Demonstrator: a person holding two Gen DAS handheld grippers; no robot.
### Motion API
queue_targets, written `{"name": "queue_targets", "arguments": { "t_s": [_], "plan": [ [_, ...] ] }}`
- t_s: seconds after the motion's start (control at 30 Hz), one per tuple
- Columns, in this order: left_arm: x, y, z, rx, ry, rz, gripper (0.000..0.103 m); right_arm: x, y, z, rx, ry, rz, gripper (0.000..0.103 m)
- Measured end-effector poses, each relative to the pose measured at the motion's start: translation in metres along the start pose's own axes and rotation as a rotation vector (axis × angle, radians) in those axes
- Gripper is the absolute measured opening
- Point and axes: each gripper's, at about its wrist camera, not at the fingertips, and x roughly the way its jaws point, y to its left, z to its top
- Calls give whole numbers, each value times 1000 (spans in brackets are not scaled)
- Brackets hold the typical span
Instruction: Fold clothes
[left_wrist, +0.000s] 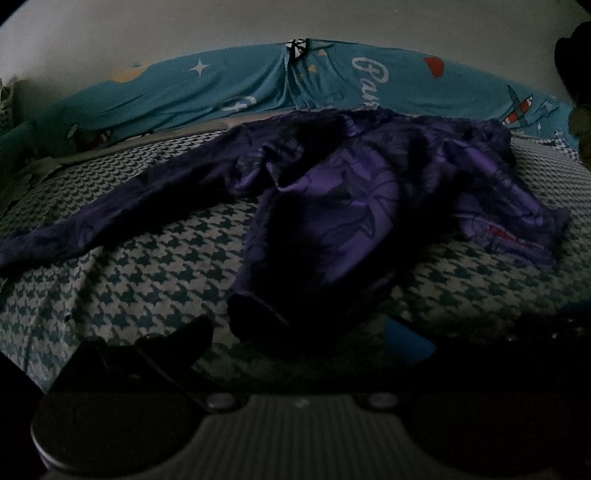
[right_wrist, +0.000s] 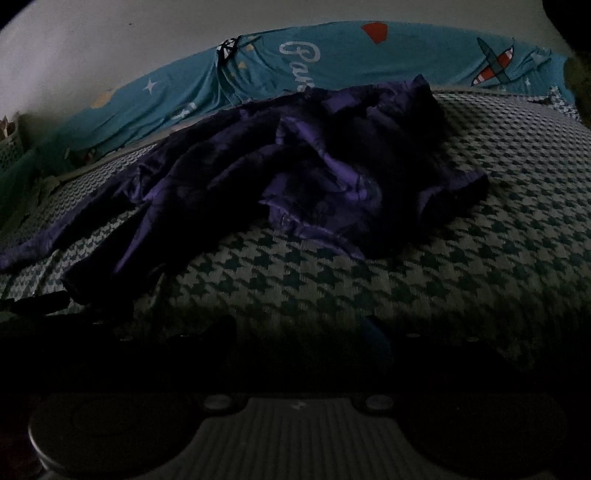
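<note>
One purple garment (left_wrist: 332, 192) crumpled and unfolded on a houndstooth bedcover (left_wrist: 147, 273), one sleeve stretched far out to the left, the other bunched at right. Behind it, along the far edge, a teal printed sheet (left_wrist: 229, 88) against a pale wall (left_wrist: 147, 29). Left gripper (left_wrist: 310, 332) low at the near edge, jaws apart, a dark finger at left and a blue-tipped one at right, the garment's near hem just beyond them, nothing pinched. Right gripper (right_wrist: 306, 336) deep in shadow over bare bedcover, jaws standing wide, holding nothing, garment (right_wrist: 303, 177) farther off to the left.
</note>
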Motion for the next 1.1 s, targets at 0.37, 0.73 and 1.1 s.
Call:
{"name": "queue_targets", "arguments": {
  "t_s": [0.37, 0.73, 1.1],
  "plan": [
    [-2, 1, -3, 0, 1, 3, 103, -1, 5, -3, -20, 12, 13, 76],
    [-2, 3, 1, -21, -7, -10, 103, -4, -3, 10, 18, -5, 26, 76],
    [4, 8, 14, -74, 20, -18, 103, -5, -10, 43, -83, -15, 70, 76]
  ]
}}
